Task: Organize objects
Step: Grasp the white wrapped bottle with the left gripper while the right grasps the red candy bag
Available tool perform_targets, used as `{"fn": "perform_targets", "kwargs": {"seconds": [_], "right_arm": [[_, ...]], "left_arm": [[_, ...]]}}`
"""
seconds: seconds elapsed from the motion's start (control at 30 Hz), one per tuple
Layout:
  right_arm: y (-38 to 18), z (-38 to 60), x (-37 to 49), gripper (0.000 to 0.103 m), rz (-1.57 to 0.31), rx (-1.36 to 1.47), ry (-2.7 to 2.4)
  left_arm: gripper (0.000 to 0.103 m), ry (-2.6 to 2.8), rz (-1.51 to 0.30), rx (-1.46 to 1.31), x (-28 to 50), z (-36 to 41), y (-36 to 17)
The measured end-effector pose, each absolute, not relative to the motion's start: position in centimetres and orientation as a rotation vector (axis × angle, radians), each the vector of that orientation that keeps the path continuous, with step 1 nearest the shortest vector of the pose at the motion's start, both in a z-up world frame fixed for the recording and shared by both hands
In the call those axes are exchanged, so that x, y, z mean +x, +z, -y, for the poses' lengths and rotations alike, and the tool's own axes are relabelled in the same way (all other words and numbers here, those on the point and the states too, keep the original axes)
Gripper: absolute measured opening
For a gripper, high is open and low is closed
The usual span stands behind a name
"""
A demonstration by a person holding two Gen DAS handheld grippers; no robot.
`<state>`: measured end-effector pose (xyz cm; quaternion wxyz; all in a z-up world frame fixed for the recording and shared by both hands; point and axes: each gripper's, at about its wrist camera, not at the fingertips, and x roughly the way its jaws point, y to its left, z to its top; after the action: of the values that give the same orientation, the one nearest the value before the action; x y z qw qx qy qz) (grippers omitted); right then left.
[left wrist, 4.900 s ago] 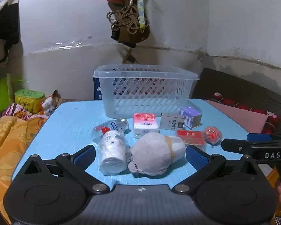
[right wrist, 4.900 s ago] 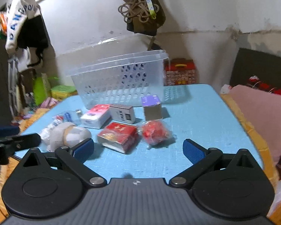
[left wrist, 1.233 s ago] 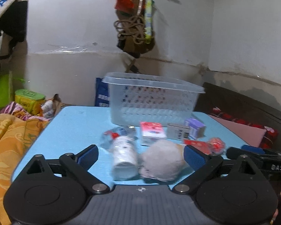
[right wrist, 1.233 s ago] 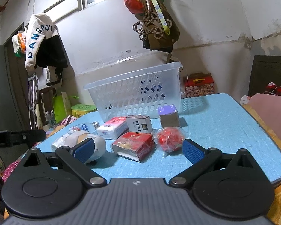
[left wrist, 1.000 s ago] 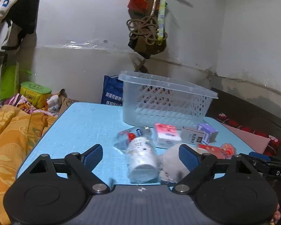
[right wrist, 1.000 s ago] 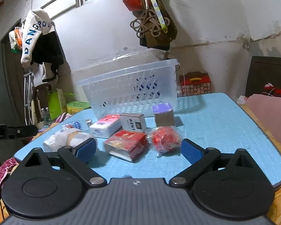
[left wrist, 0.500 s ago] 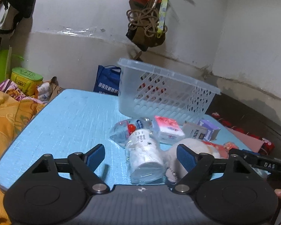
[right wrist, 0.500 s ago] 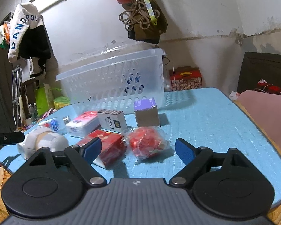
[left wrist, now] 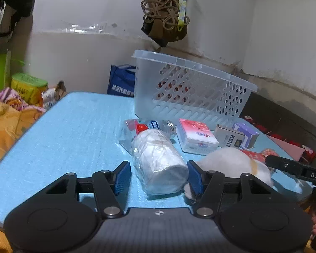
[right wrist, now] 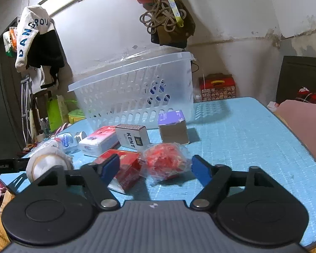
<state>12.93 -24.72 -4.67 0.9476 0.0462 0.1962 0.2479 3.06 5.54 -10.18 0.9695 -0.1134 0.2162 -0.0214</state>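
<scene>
- My left tongs (left wrist: 157,178) stand spread wide and grasp nothing, one blue pad on each side of the wrapped roll (left wrist: 158,160), which lies on its side on the blue bench (left wrist: 69,130); I judge this the line-up for a pinch across its width.
- My right tongs (right wrist: 154,168) gape too, empty, bracketing the red bundle (right wrist: 164,161); the left pad overlaps the red pack (right wrist: 126,164) beside it, so I risk catching both.
- The basket (right wrist: 134,92) waits upright at the bench's far side, apparently the destination; I cannot see its contents clearly.
- Between it and the tongs sit the tissue pack (left wrist: 197,136), the KENT box (right wrist: 132,138), the purple box (right wrist: 172,127) and a small bottle (left wrist: 158,126).
- A plush toy (left wrist: 231,164) touches my left tongs' right pad.
</scene>
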Motion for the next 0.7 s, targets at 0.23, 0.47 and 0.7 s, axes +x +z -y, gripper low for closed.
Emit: {"fn": "perform_targets", "kwargs": {"seconds": [0.23,0.47,0.7], "right_arm": [[-4.5,24.6,13.4,0.068,-0.403,0.095,0.505],[-4.4,25.3,13.9,0.069,-0.412,0.14,0.494],[-4.7,24.5,14.7,0.052,-0.45,0.102,0.483]], "left_arm": [[0.067,-0.018,-0.439,-0.169,3.8,-5.5,-10.0],[0.067,-0.007,-0.43,-0.163,4.1,-5.5,-10.1],[0.072,0.003,-0.437,-0.15,4.4,-5.7,-10.1]]}}
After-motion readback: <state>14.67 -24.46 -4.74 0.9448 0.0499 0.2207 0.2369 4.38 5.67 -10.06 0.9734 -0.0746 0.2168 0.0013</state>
